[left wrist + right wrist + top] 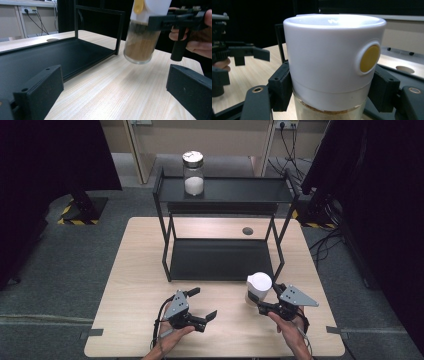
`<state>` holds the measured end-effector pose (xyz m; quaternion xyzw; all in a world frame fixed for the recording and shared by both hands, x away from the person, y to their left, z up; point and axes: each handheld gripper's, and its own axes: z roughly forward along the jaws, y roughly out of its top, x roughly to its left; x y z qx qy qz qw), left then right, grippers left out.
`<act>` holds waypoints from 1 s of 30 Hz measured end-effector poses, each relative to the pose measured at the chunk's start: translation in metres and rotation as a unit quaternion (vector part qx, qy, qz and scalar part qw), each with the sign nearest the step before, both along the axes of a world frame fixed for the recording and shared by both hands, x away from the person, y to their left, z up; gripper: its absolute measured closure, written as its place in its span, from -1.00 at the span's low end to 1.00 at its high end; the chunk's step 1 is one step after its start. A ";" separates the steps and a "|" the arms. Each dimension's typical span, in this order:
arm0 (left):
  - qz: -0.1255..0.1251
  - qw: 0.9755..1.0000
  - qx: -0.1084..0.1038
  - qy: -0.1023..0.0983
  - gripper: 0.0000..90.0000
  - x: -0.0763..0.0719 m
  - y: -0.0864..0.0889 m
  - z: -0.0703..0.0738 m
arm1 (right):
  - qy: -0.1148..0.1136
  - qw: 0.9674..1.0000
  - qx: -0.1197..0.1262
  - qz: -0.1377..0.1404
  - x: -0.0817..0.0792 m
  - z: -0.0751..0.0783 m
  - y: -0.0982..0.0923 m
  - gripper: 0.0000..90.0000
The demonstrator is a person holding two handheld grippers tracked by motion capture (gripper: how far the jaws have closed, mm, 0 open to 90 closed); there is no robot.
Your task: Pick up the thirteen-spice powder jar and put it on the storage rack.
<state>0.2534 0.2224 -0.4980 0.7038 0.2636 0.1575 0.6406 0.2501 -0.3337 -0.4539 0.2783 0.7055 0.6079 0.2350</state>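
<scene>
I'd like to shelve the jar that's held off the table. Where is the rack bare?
The lower shelf is bare from post to post. The top shelf is free right of the white-filled jar, tight only at its left end. The held jar hangs by the rack's front right post.

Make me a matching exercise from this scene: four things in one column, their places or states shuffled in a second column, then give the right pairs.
Things:
1. white-lidded jar
2. metal-lidded jar
3. left gripper
4. black rack

Places or states:
A. jaws open, nothing between them
B. on the rack's top shelf
C. stands on the wooden table
D. clamped in the right gripper, off the table

Pairs: 1-D, 2-B, 3-A, 4-C
</scene>
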 end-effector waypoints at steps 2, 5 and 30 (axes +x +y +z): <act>0.001 1.000 0.000 0.001 -0.99 0.001 0.000 0.000 | -0.004 1.000 0.000 0.001 0.001 0.005 0.000 -0.31; 0.002 1.000 -0.001 0.002 -0.99 0.001 0.001 -0.001 | -0.006 1.000 0.000 0.008 0.005 0.017 0.000 -0.31; 0.003 1.000 0.001 0.003 -0.99 0.001 0.000 -0.001 | 0.010 0.999 0.004 0.054 0.036 0.089 0.009 -0.31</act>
